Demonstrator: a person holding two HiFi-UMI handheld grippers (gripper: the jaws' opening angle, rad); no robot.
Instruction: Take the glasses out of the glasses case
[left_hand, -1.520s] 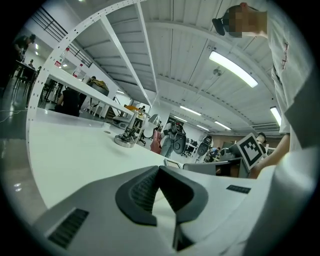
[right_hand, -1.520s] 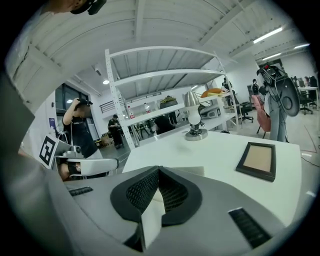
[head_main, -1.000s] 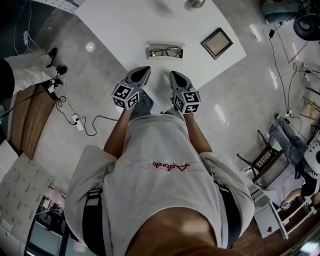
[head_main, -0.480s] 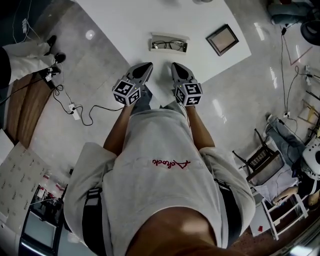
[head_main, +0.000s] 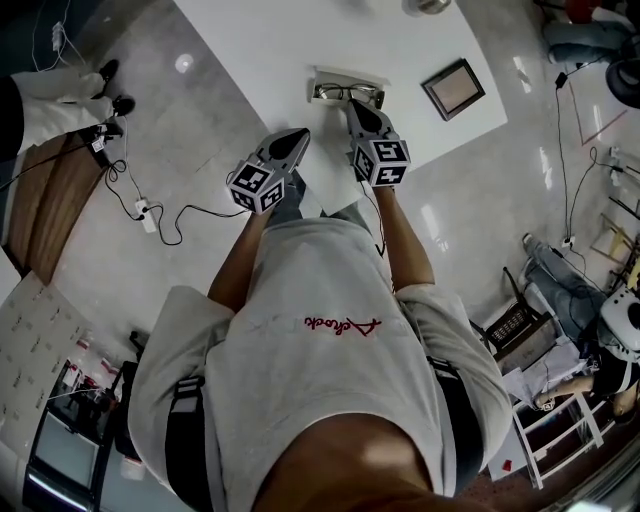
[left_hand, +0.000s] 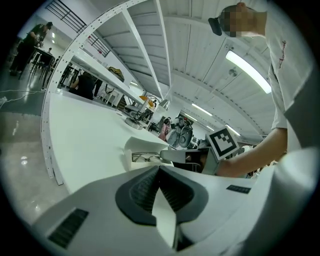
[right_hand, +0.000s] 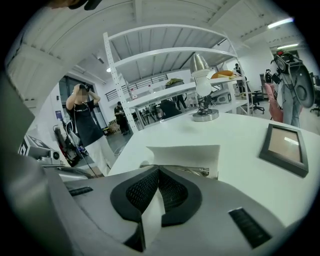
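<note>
Head view: left tool (head_main: 299, 134), right tool (head_main: 357, 104) both pressed together; frame (head_main: 453, 88) near glasses case (head_main: 346, 80).

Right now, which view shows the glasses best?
Head view: seen from above, the glasses show nearly whole in the open case. Left gripper view shows them small, side-on. Right gripper view shows only the frame's top edge over its shut claw.

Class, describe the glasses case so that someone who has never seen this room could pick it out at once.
Find the big white table. On it, left of the dark picture frame in the head view, lies the glasses case. It alone is a shallow, open white box with dark-rimmed glasses lying inside.
</note>
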